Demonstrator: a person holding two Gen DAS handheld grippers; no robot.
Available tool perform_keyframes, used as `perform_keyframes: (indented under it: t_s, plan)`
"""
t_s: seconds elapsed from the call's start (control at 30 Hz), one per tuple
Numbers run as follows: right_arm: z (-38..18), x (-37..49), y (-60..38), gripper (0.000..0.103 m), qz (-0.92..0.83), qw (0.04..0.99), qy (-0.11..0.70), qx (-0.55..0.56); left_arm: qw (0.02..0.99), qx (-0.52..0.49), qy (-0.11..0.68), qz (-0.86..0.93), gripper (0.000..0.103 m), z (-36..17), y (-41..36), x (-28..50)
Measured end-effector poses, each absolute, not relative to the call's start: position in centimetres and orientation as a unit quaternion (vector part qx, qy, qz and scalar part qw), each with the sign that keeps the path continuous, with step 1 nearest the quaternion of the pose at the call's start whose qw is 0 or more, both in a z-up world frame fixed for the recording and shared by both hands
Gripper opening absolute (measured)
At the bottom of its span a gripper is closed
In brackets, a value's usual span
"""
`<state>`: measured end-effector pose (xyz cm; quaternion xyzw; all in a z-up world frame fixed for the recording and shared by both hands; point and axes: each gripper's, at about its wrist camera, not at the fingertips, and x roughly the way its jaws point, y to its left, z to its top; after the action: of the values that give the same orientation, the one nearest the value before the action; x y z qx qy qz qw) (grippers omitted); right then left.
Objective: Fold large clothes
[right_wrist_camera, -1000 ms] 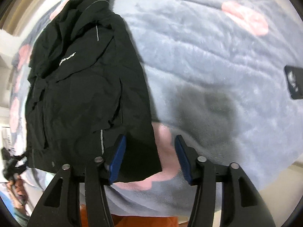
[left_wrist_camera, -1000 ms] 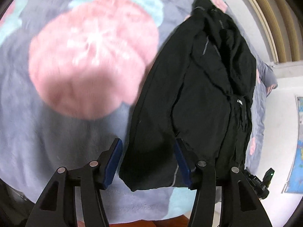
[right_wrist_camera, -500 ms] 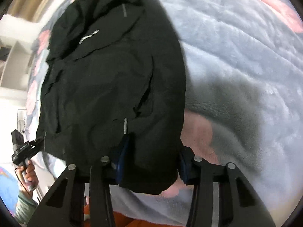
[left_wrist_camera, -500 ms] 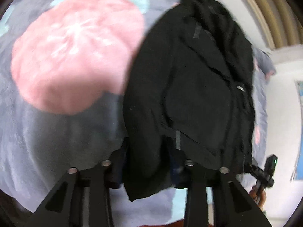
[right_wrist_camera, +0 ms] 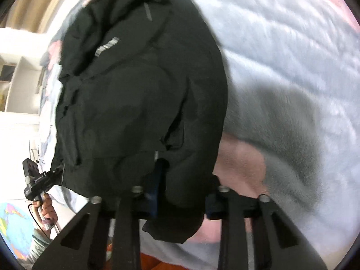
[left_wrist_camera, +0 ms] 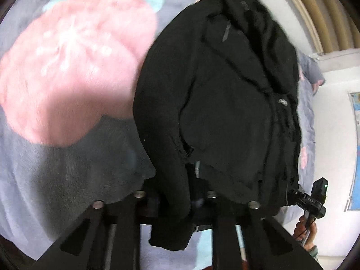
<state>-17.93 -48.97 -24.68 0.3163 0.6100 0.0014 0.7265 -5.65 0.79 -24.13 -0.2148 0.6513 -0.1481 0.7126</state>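
A large black jacket lies lengthwise on a grey fleece blanket with pink and teal patches. My left gripper is shut on the jacket's near hem corner, and the cloth hangs over its fingers. In the right wrist view the same jacket fills the middle, with a pale logo on the chest. My right gripper is shut on the other near hem corner, lifted a little off the blanket. The fingertips of both are hidden by cloth.
A wooden bed frame curves along the far right. A white wall with a map poster stands at the right. White shelves show at the left of the right wrist view. A globe sits low left.
Both grippers moved forward onto the jacket's near hem and went from open to shut on it. The hem now lifts off the blanket.
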Motion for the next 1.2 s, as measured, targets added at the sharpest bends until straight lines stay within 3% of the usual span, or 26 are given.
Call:
perform_keyframes:
  t_s: [0.17,0.47,0.77,1.0,1.2]
  plan:
    - [-20.1,-16.7,-47.7,0.018,0.014,0.759,0.577,0.301,0.735,-0.24,0.608,-0.179,0.011,-20.1,0.2,-4.8]
    - [-12.3,-13.2,-49.1,0.017,0.028,0.808,0.514,0.287,0.777,-0.235,0.529,-0.246,0.011,-11.8,-1.8,-0.9]
    - [-6.1,-5.2,-52.0,0.017,0.019,0.845,0.45,0.289,0.808,-0.238,0.461,-0.278,0.011,-5.3,-3.1,8.2]
    - [-5.7,5.2,-56.0,0.018,-0.005,0.845,0.444,0.299,0.819,-0.236,0.453,-0.261,0.011,-4.4,-5.2,18.9]
    - [-11.0,15.5,-58.8,0.02,-0.026,0.816,0.469,0.337,0.814,-0.249,0.489,-0.193,0.012,-9.4,-7.4,27.1]
